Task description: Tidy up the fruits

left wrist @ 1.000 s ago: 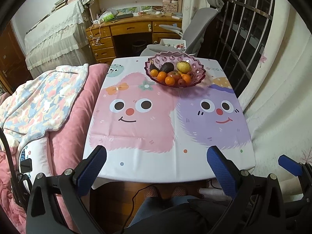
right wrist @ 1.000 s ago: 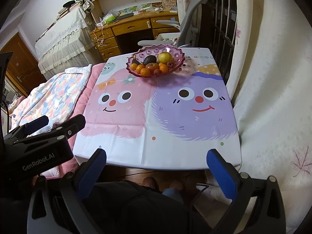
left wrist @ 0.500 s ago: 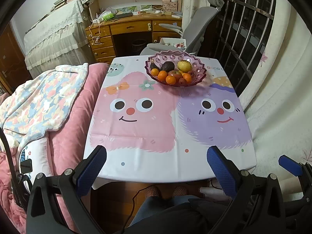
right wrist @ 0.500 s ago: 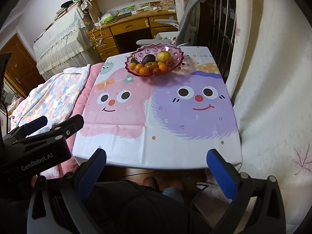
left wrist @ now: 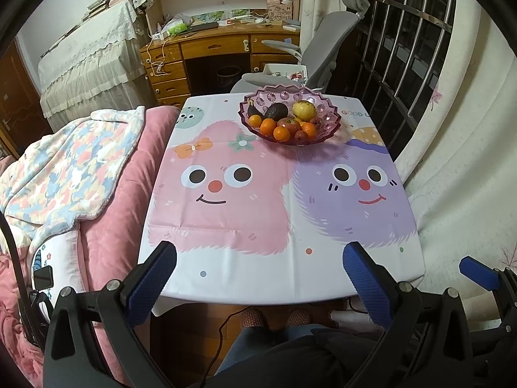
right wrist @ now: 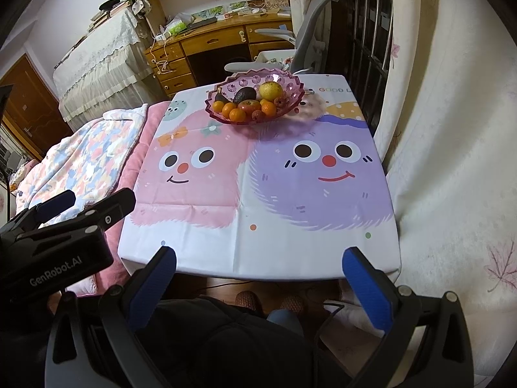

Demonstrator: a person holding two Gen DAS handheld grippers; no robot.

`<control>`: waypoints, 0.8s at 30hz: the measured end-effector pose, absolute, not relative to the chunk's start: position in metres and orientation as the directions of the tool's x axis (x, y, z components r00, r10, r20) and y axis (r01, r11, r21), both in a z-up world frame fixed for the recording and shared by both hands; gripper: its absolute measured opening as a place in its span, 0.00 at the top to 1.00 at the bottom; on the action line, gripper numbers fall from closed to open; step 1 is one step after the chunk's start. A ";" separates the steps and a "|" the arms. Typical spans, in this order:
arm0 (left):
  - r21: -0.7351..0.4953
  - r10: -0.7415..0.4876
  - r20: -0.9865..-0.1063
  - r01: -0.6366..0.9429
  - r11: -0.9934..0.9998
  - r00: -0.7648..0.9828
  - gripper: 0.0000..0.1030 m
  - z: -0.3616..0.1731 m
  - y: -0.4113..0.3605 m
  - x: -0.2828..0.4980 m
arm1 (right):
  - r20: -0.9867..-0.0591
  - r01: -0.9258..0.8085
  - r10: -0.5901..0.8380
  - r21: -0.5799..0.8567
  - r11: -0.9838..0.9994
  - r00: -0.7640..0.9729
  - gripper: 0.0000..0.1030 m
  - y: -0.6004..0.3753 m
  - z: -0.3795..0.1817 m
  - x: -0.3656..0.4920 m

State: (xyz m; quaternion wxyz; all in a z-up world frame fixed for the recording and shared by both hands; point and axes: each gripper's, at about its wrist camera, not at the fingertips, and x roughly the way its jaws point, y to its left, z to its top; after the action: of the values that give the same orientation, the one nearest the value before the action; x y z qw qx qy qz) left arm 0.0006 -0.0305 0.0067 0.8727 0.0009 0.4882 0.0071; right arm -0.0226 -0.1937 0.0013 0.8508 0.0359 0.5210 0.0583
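Here the left tongs [left wrist: 258,274] hang above the near edge of the counter [left wrist: 245,278], their blue-padded fingers [left wrist: 152,278] spread wide and pinching nothing. The right tongs [right wrist: 258,274] sit in the same pose beside them, spread wide too and empty, over the near edge of the same counter; in the right wrist view the left tongs show as a black body at the lower left.

The counter wears a cloth [left wrist: 226,220] printed with a pink furry face on the left and a purple one on the right. At its far end, well apart from both tongs, stands a pink glass bowl [left wrist: 329,123] with a scalloped rim. The fruits lie inside it: a dark avocado [left wrist: 277,110], a yellow-green pear-like fruit [left wrist: 303,110] just beside it, several small oranges [left wrist: 281,133] along the near side, and a reddish apple [left wrist: 290,124] among them.

A bed with a pink quilt [left wrist: 106,226] and a flowered blanket [left wrist: 68,174] runs along the counter's left side. Behind the bowl stand a grey office chair [left wrist: 323,51] and a wooden desk [left wrist: 210,48].
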 end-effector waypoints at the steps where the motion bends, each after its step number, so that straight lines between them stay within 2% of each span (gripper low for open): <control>1: 0.009 0.013 -0.852 -0.011 1.000 0.523 0.01 0.007 -0.031 0.001 | -0.882 -0.061 0.136 0.122 0.991 0.451 0.00 -0.194 0.001 -0.023; 24: 0.008 0.013 -0.851 -0.012 1.000 0.525 0.01 0.007 -0.029 0.000 | -0.884 -0.053 0.129 0.118 0.992 0.449 0.00 -0.192 -0.003 -0.023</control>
State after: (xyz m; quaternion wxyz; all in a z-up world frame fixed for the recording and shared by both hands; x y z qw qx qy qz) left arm 0.0001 -0.0294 0.0066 0.8732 0.0004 0.4874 0.0070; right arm -0.0234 -0.1920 -0.0031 0.8504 0.0362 0.5221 0.0537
